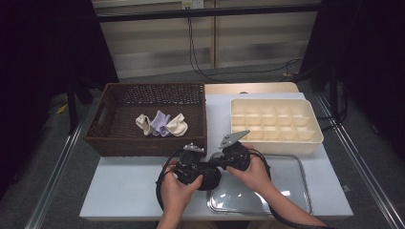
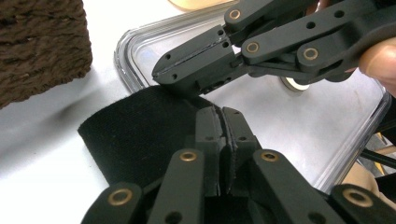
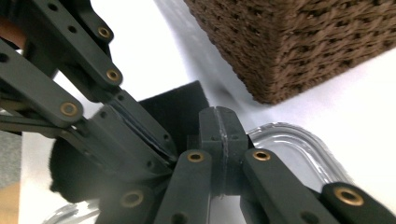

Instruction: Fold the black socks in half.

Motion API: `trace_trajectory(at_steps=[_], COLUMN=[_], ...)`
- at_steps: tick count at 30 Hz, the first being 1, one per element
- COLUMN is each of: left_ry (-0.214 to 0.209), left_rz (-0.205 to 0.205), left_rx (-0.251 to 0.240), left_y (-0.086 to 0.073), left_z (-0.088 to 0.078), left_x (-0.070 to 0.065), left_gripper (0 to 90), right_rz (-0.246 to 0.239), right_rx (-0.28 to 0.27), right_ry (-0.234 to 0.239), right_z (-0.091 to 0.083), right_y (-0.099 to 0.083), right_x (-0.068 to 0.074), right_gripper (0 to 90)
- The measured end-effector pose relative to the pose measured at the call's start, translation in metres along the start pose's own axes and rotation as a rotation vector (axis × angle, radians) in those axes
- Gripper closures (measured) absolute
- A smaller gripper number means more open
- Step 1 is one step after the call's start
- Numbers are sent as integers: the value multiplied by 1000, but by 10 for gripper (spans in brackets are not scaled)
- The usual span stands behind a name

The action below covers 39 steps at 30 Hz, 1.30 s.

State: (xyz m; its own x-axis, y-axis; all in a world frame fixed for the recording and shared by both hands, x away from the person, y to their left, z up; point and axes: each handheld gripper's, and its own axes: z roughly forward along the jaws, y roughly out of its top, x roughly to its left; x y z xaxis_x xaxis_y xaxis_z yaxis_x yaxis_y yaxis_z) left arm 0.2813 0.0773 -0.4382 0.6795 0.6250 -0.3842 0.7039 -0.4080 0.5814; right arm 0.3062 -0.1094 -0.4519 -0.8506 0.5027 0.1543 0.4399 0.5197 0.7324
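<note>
A black sock (image 1: pixel 208 181) hangs just above the table at the left edge of a clear tray (image 1: pixel 291 191). My left gripper (image 2: pixel 220 114) is shut with the black sock (image 2: pixel 140 135) spreading out from under its jaws, so it appears pinched there. My right gripper (image 3: pixel 218 114) is shut with nothing visible between its pads. In the left gripper view the right gripper (image 2: pixel 161 77) touches the sock's upper edge with its tip. In the high view the left gripper (image 1: pixel 206 171) and right gripper (image 1: pixel 213 162) meet tip to tip in front of the basket.
A brown woven basket (image 1: pixel 110 133) at the left holds a white sock (image 1: pixel 143 124), a purple sock (image 1: pixel 160 123) and a cream sock (image 1: pixel 177 125). A cream box with several compartments (image 1: pixel 274 143) stands behind the tray. The basket corner (image 3: pixel 303 42) is close to the grippers.
</note>
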Motion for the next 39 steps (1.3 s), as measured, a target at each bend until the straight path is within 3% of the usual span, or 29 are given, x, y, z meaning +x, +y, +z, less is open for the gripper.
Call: trace_trajectory(at_steps=[8,16,19,24,33,39], left_ry=[5,2,1,-5,-4,39], left_rz=[-7,7,11,9,3,-27], left_rx=[6,7,7,1,-34,-16], left_y=[-1,-3,-3,-3,1,-4], left_z=[1,7,8,6,-16,-30], left_x=[-1,-3,-4,-3,0,11], left_gripper=[879,883,883,866,774,857], right_rz=[20,13,9,20,-8,-10], right_rx=[-50,-57,-29,3,14,8], right_ry=[-3,2,11,49,33,27], right_z=[-8,-3,3,10,11,10], right_y=[2,11,10,5,6,4], right_x=[0,4,4,2,1,1], right_gripper=[891,722,725,866,879,878])
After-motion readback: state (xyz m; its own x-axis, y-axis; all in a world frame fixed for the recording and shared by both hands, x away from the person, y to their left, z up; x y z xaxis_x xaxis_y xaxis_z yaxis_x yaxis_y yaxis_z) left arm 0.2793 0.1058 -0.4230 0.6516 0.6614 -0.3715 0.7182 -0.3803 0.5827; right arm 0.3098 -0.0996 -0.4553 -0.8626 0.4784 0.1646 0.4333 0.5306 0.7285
